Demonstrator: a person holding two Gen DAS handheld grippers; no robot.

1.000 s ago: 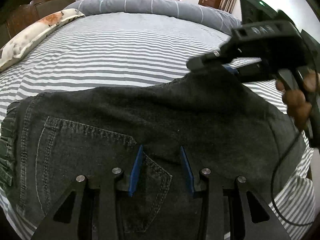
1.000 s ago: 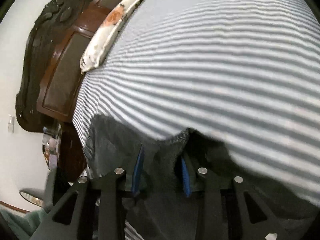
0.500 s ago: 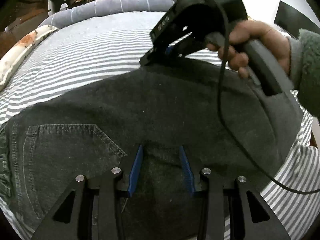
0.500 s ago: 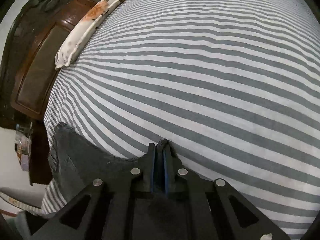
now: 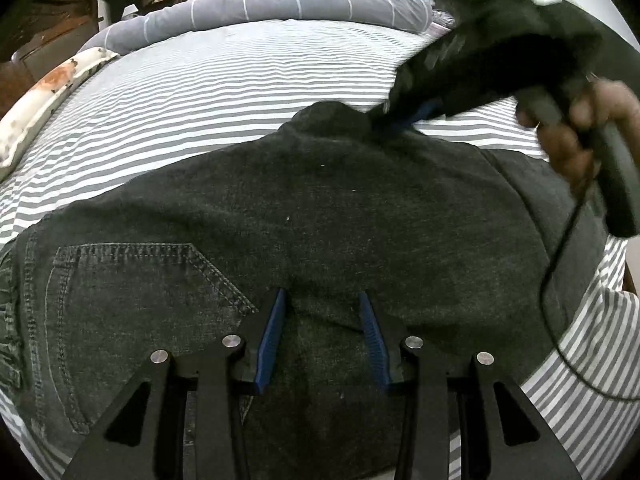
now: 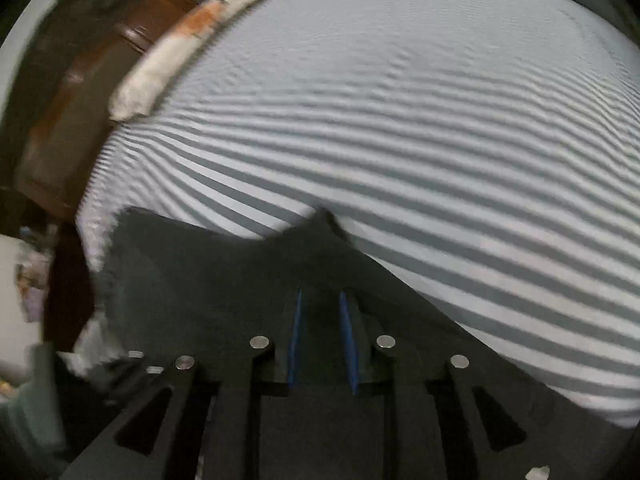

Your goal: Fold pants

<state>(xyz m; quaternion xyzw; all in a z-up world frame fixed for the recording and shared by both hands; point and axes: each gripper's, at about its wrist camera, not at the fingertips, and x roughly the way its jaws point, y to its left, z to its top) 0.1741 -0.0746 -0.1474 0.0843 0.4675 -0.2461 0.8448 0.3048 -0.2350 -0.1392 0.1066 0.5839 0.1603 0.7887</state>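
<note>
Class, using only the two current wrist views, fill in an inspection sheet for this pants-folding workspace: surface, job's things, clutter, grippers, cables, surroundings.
Surface: bed sheet, grey and white stripes, lying flat.
Job's things: dark pants spread on the sheet, back pocket facing up, far edge raised in a peak.
Clutter: nothing seen on the sheet beside the pants.
Grippers: left gripper open, low over the pants; right gripper slightly open at the raised edge, view blurred, grip on the cloth unclear.
Cables: black cable hangs from the right gripper's handle across the pants.
Surroundings: patterned pillow, grey bolster, dark wooden headboard, curtains and a door behind.
</note>
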